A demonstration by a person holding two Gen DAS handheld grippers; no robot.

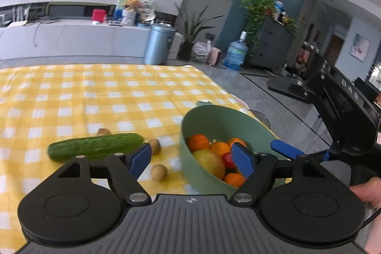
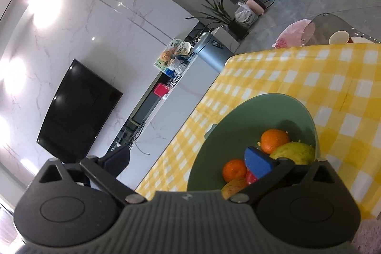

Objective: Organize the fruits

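Your left tongs (image 1: 191,162) stand spread wide with nothing between the blue fingers; the left pad sits in front of the cucumber's right end, and the right pad hangs over the near rim of the bowl, in front of the fruit, though you cannot tell from this view whether it touches any.

Going left to right on the yellow checked tablecloth (image 1: 71,97): the cucumber (image 1: 95,146) lies on its side toward the near edge of the table. A small brown fruit (image 1: 103,131) sits just behind it, another (image 1: 154,146) just off its right end, and a third (image 1: 159,172) nearer to you. The green bowl (image 1: 214,120) stands by the table's right edge, well filled: oranges (image 1: 198,142), a yellow-green mango (image 1: 209,163) and a small red fruit (image 1: 228,159).

Your right tongs (image 2: 188,160) are also spread wide and grip nothing. The left finger hangs off the table edge, against the room behind. The right blue finger (image 2: 258,162) dips inside the bowl (image 2: 238,116), just beside an orange (image 2: 234,170) and the red fruit (image 2: 251,177); contact cannot be made out.
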